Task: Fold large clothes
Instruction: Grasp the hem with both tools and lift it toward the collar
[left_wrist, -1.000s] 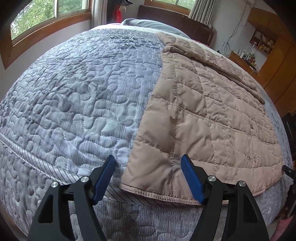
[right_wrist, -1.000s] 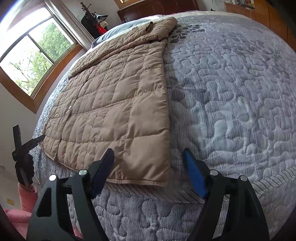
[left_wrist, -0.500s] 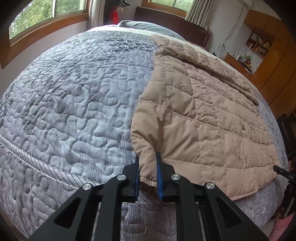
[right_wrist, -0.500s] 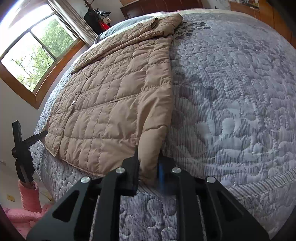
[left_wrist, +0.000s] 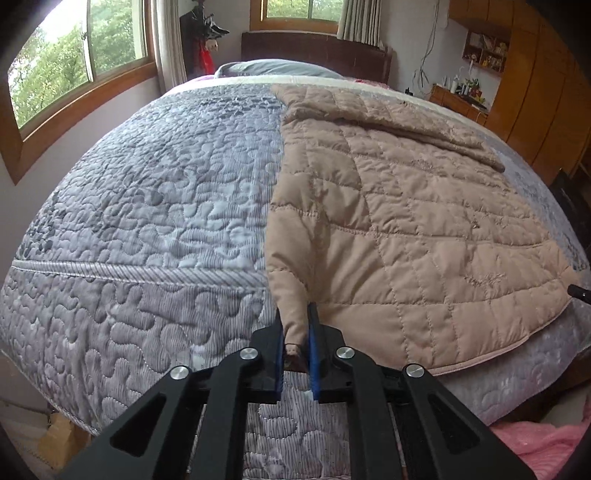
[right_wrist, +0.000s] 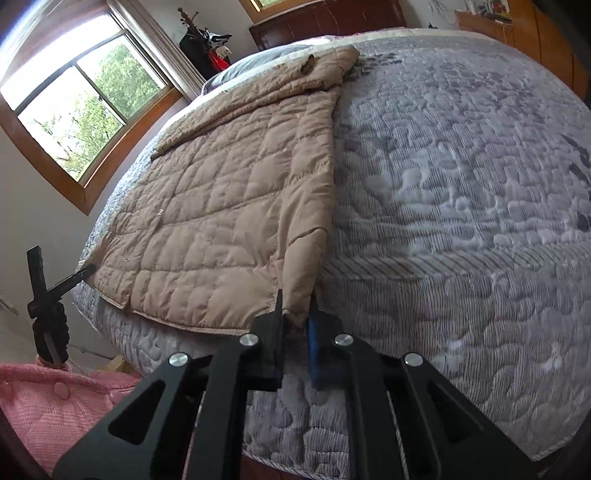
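A tan quilted coat (left_wrist: 406, 221) lies spread flat on the grey quilted bed (left_wrist: 147, 206), its hem at the near bed edge. My left gripper (left_wrist: 295, 334) is shut on the coat's near left hem corner. In the right wrist view the coat (right_wrist: 229, 221) fills the left half of the bed (right_wrist: 461, 184). My right gripper (right_wrist: 295, 314) is shut on the coat's near right hem corner. Both corners are pulled towards me, a little over the bed edge. The left gripper (right_wrist: 48, 291) also shows at the far left of the right wrist view.
A dark headboard (left_wrist: 314, 48) and a pillow (left_wrist: 273, 68) are at the far end. Windows (left_wrist: 74, 66) line the left wall. Wooden cabinets (left_wrist: 535, 92) stand to the right. A pink cloth (right_wrist: 55, 402) lies low beside the bed.
Both grippers went from open at the hem to shut on its corners. They have since drawn back and lower, pulling the hem over the bed edge.
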